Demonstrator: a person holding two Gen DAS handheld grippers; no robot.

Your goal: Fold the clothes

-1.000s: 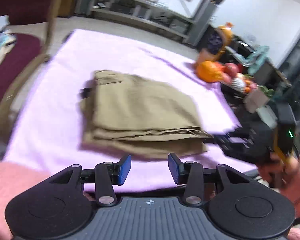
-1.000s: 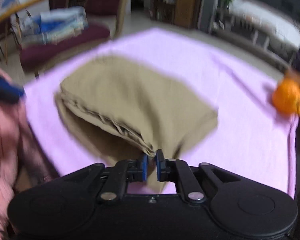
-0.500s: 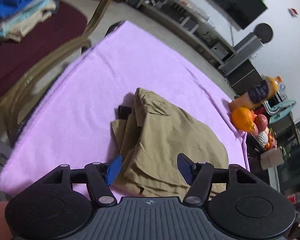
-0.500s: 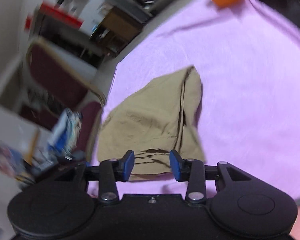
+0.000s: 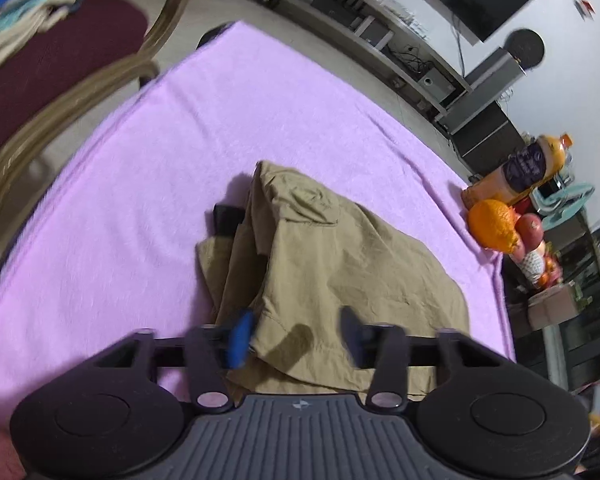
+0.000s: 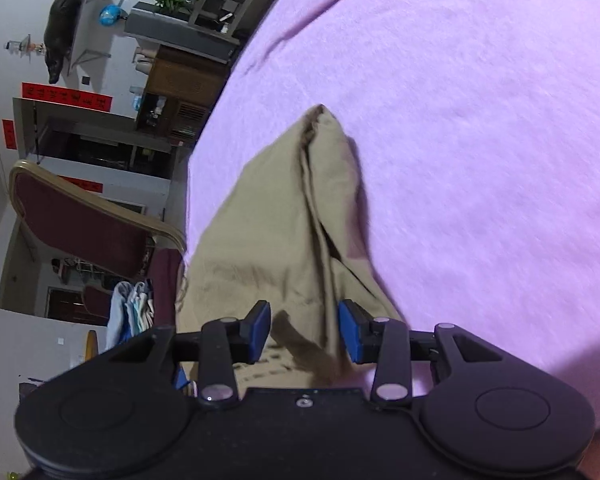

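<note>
A folded khaki garment (image 5: 340,264) lies in a thick bundle on the pink-purple cloth (image 5: 160,168) that covers the table. It also shows in the right wrist view (image 6: 268,240). My left gripper (image 5: 296,334) is open and empty, just above the near edge of the bundle. My right gripper (image 6: 305,330) is open and empty, over the bundle's near end, its view rolled sideways. A small black piece (image 5: 226,218) sticks out from under the garment's far left side.
An orange (image 5: 494,226), other fruit and a juice bottle (image 5: 520,172) stand at the table's right edge. A maroon chair (image 5: 40,60) with a stack of folded clothes (image 5: 16,16) stands to the left. The chair also shows in the right wrist view (image 6: 84,216).
My right gripper let go of the garment's corner, opened and rolled sideways. My left gripper opened wider and moved in over the bundle's near edge.
</note>
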